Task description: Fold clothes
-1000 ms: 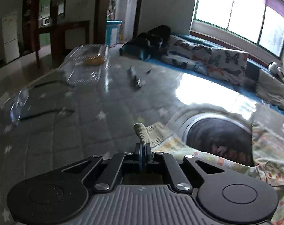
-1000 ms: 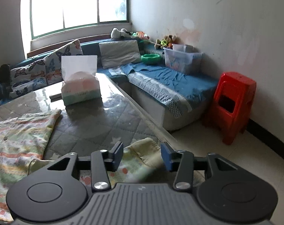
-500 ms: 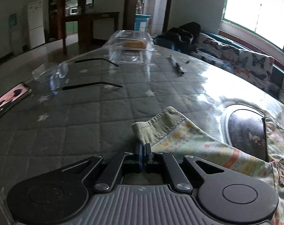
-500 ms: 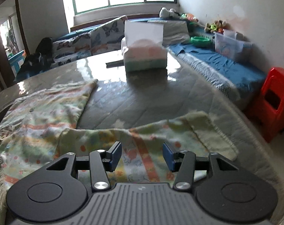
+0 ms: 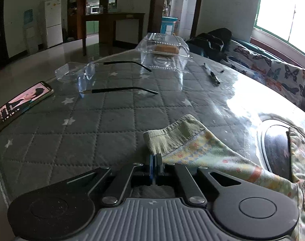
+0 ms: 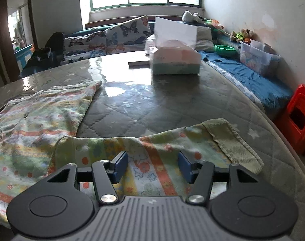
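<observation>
Patterned cotton, striped in orange, green and yellow, is lying spread across the quilted table cover point(image 6: 172, 108): this is the garment point(image 6: 37, 124) you are folding. Your left gripper point(image 5: 155, 163) is pinching shut on the garment's left sleeve point(image 5: 192, 140), just behind its ribbed cuff point(image 5: 172, 134), and the sleeve is trailing off toward the right edge of the left wrist view. Your right gripper point(image 6: 151, 167) is hovering with its jaws wide apart above the right sleeve point(image 6: 156, 146), whose cuff point(image 6: 232, 140) is lying flat near the table's edge.

Writing: the phone point(image 5: 19, 104) is showing a lit screen with a face and lines of text too small to read; no brand is legible on the tissue box point(image 6: 174, 60). The clear container point(image 5: 164, 52) is holding a brownish item that is hard to identify. The 2 dark-armed, clear-lensed glasses point(image 5: 104, 76) and the pen point(image 5: 211, 74) are lying well apart from the garment. Glare is washing out part of the table, and each gripper body is hiding the cloth beneath it.
</observation>
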Action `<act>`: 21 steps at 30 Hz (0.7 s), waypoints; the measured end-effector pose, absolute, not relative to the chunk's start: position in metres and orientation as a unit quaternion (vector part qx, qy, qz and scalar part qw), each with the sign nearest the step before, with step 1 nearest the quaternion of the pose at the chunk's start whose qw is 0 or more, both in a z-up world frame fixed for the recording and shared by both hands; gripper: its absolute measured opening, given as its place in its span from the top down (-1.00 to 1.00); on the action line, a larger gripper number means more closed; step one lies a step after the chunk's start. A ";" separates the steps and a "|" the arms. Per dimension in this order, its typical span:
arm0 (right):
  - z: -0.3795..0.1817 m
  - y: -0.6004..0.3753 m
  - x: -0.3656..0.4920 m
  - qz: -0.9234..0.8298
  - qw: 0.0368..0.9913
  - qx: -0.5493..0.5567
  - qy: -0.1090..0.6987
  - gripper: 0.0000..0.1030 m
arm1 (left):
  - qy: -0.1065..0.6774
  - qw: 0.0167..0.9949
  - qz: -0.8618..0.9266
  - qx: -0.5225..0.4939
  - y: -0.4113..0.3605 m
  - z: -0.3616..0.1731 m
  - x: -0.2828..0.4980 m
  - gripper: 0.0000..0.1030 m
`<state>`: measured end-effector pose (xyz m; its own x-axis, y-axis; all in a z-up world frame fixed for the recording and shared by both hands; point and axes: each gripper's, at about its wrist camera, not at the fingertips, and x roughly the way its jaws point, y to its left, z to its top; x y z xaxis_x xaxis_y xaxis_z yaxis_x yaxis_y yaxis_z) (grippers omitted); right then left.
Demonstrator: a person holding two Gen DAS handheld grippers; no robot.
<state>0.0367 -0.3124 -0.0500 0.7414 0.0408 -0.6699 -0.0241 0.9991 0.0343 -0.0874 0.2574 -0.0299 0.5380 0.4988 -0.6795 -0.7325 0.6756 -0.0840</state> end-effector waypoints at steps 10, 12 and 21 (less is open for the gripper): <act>-0.052 -0.287 0.053 0.044 0.937 0.001 0.347 -0.14 | 0.318 0.851 0.376 -0.181 0.270 -0.030 -0.090 0.96; -0.053 -0.283 0.058 0.051 0.937 0.001 0.345 -0.14 | 0.318 0.850 0.381 -0.180 0.274 -0.030 -0.088 0.96; -0.054 -0.262 0.064 0.069 0.938 -0.012 0.339 -0.16 | 0.321 0.842 0.395 -0.177 0.286 -0.030 -0.093 0.96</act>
<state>0.0640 -0.2623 -0.0540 0.7602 0.1220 -0.6381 -0.1380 0.9901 0.0250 -0.0927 0.2864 -0.0301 0.4815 0.5519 -0.6809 -0.7791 0.6254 -0.0441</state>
